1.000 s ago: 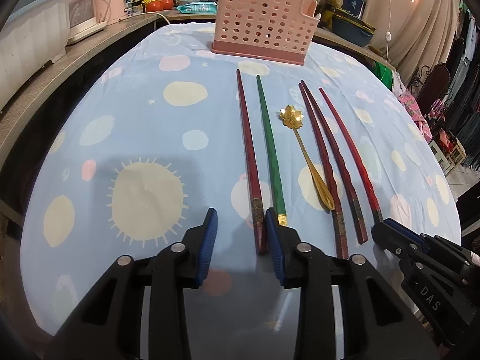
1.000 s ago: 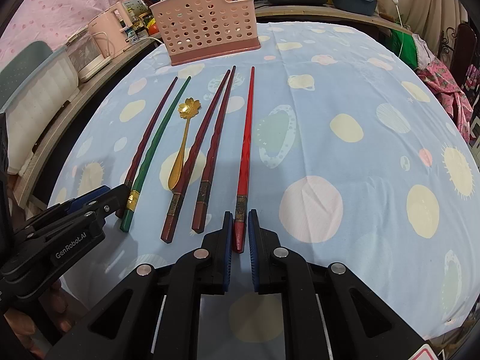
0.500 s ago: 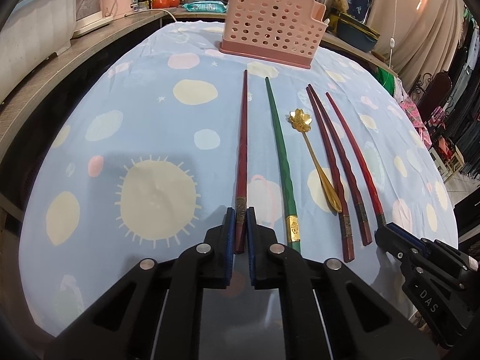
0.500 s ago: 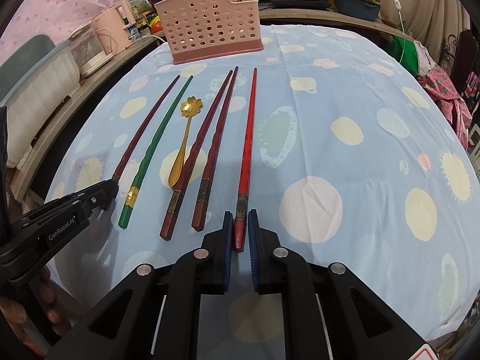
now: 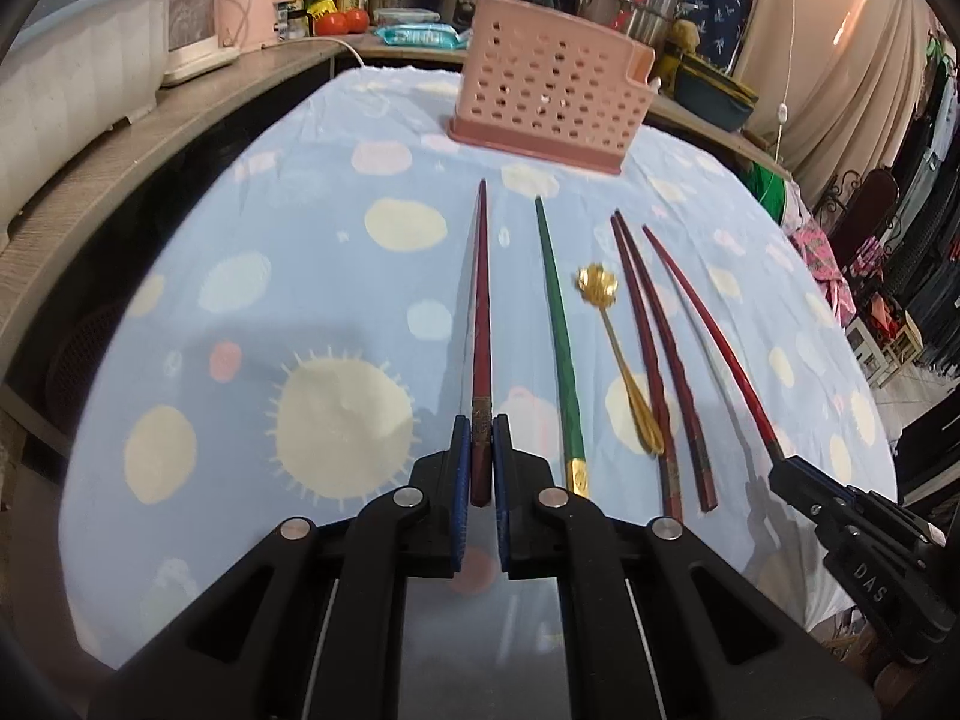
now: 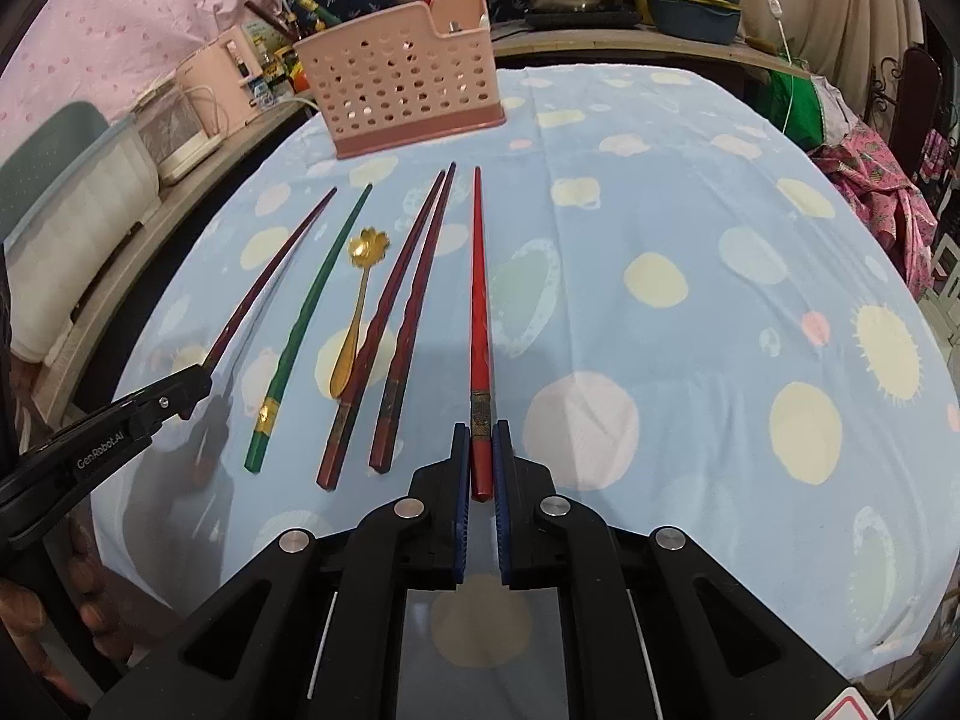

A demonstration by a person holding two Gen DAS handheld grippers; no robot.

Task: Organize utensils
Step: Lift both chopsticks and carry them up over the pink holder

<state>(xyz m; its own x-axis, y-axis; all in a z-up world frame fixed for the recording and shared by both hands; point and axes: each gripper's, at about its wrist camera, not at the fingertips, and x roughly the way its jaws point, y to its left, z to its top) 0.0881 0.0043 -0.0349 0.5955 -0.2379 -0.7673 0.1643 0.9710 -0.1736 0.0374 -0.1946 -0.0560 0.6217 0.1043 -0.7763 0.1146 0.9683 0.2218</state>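
Gripping thick butt ends: left gripper clamped on dark red chopstick, right gripper on bright red chopstick; both lie on tablecloth short of pink basket; light, stiff, glossy, likely slippery; end hold may let tips swing.

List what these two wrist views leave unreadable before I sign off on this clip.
- Pink basket interior: both views, hidden by its perforated front wall.
- Gold spoon bowl: left wrist view, motion-blurred.
- Dark red chopstick butt end: right wrist view, covered by the left claw.
- Red chopstick butt end: left wrist view, covered by the right claw.
- Counter clutter: too small.
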